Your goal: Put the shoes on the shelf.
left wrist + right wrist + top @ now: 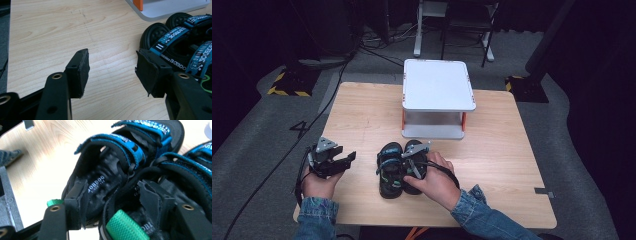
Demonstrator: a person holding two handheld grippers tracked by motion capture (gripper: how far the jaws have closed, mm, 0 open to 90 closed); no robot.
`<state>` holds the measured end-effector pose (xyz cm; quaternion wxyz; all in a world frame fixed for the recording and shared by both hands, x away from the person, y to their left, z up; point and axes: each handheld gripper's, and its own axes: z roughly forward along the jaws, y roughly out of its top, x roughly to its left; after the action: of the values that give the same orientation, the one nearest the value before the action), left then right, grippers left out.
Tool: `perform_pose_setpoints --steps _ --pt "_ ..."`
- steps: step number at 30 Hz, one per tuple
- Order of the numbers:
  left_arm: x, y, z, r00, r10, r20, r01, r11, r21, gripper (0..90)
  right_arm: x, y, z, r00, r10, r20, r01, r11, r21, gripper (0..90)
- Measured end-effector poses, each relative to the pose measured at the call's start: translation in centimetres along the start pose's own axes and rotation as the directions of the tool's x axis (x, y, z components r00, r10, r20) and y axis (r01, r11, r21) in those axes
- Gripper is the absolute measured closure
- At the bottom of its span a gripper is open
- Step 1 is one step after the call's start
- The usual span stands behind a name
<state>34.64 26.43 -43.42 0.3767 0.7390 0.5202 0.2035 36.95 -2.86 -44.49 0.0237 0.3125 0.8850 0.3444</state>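
My right gripper (413, 165) sits spread over the two black-and-blue sandals (390, 170), one jaw inside each. My left gripper (343, 161) rests spread and empty on the wooden table (362, 115) beside them.

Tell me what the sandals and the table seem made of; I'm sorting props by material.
Sandals: black foam-like footbed with a moulded texture, blue woven webbing straps with printed lettering, a green ribbed woven pull loop, matte. Table: pale wood or wood-look laminate with visible grain and a smooth, slightly glossy surface.

Two sandals (397, 169) lie side by side on one surface (362, 120), beside one white stand (438, 85); two grippers (330, 159) are present.
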Motion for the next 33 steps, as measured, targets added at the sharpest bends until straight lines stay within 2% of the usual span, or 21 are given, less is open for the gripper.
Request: perform_pose_setpoints --steps 4,7,8,9,13,16,20,22,24,29,30,31,33 --pt "-0.1 0.0 0.2 1.0 0.006 0.001 -0.006 1.0 0.007 44.1 -0.1 -0.5 0.7 0.9999 -0.009 0.012 0.009 1.0 0.018 47.0" --pt "-0.3 0.1 0.3 1.0 0.008 0.002 -0.008 0.9999 0.008 44.1 -0.2 -0.5 0.6 0.9975 -0.052 0.047 0.051 0.999 0.019 61.6" --pt "-0.3 0.1 0.3 1.0 0.008 0.002 -0.008 0.9999 0.008 44.1 -0.2 -0.5 0.6 0.9975 -0.052 0.047 0.051 0.999 0.019 61.6" --pt "-0.3 0.1 0.3 0.9999 0.012 0.003 -0.012 0.9999 0.008 44.1 -0.5 -0.6 0.5 0.9961 -0.072 0.05 0.071 0.997 0.02 70.1" --pt "-0.2 0.0 0.3 1.0 0.007 0.002 -0.007 0.9999 0.009 44.1 -1.0 -0.8 0.2 0.9983 -0.055 0.018 0.054 0.998 0.012 79.5" --pt "-0.1 0.0 0.3 1.0 0.008 0.001 -0.008 0.9999 0.006 44.1 -1.2 -0.7 0.1 0.9988 -0.049 0.001 0.049 0.999 0.016 82.4" --pt "0.0 0.0 0.4 1.0 0.008 0.002 -0.008 0.9999 0.009 44.1 -0.9 -0.8 -0.5 0.9963 -0.084 0.017 0.084 0.996 -0.009 83.0" --pt "0.0 0.0 0.4 1.0 0.005 0.003 -0.005 1.0 0.008 44.1 -1.0 -0.7 -0.7 0.9962 -0.085 0.015 0.086 0.996 -0.017 82.9" --pt "0.0 0.1 0.4 1.0 0.007 0.002 -0.007 1.0 0.001 44.1 -1.6 -0.3 -1.5 0.9972 -0.075 0.006 0.075 0.996 -0.042 82.9" --pt "0.0 0.2 0.5 1.0 0.008 0.004 -0.008 1.0 0.001 44.1 -4.2 0.7 -3.6 0.9985 -0.023 0.05 0.028 0.994 -0.102 82.8" --pt "0.0 0.2 0.5 1.0 0.008 0.004 -0.008 1.0 0.001 44.1 -4.2 0.7 -3.6 0.9985 -0.023 0.05 0.028 0.994 -0.102 82.8" --pt "0.0 0.2 0.6 0.9999 0.009 0.004 -0.009 0.9999 0.005 44.1 -5.4 1.0 -4.4 0.9978 0.006 0.066 0.002 0.992 -0.123 82.8" --pt "0.0 0.2 0.6 1.0 0.008 0.005 -0.008 0.9999 0.007 44.1 -6.5 1.3 -5.0 0.9956 0.029 0.089 -0.017 0.991 -0.134 82.8"
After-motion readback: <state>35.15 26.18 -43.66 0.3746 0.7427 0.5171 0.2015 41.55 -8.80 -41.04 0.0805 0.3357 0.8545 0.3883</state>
